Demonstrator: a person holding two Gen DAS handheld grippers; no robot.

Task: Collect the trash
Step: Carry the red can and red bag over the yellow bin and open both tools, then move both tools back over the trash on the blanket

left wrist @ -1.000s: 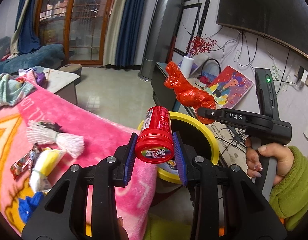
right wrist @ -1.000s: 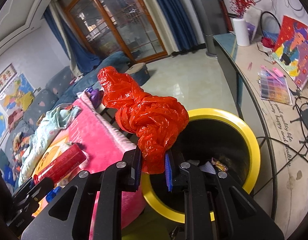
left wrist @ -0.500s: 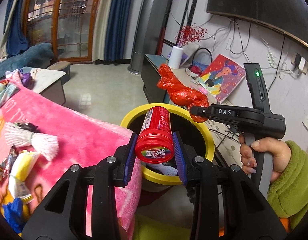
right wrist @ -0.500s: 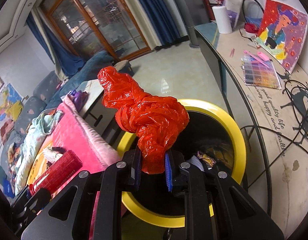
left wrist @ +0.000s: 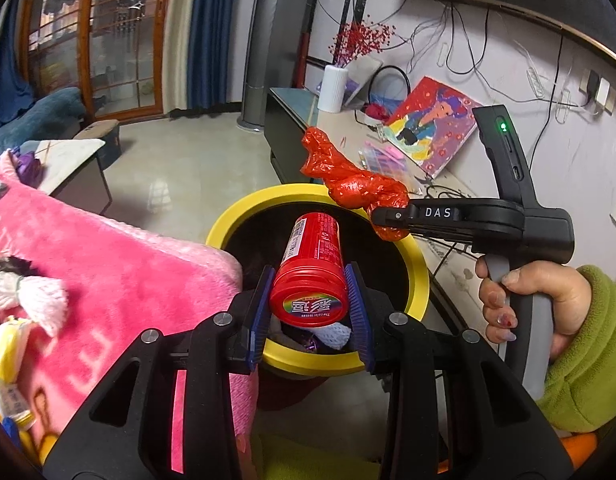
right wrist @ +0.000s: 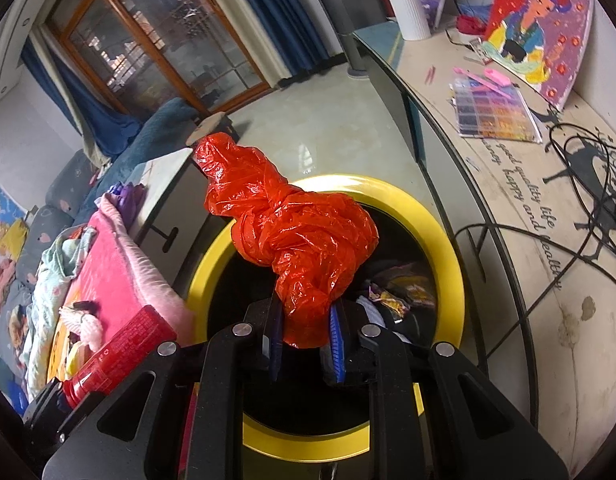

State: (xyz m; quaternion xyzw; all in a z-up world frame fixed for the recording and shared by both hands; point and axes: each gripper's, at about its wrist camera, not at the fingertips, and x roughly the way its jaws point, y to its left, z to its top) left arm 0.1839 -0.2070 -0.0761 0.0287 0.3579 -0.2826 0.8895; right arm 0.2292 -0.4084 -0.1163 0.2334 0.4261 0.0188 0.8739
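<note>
A pink blanket [left wrist: 119,280] covers the surface on the left, strewn with a white foam net [left wrist: 31,300] and yellow wrappers [left wrist: 5,344]; its right edge ends just beside a yellow-rimmed trash bin [left wrist: 422,280] standing on the pale tiled floor [left wrist: 187,168]. Right of the bin runs a long glass-edged counter [right wrist: 520,216] carrying cables, a bead sheet, a painting [right wrist: 536,28] and a white vase [right wrist: 408,12]. Open floor stretches far toward wood-framed glass doors [left wrist: 107,40] and blue curtains. The left gripper [left wrist: 308,308] clamps a red canister [left wrist: 312,268] over the bin's near side; the right gripper [right wrist: 305,332] pinches a crumpled red plastic bag [right wrist: 299,236] above the bin's mouth.
</note>
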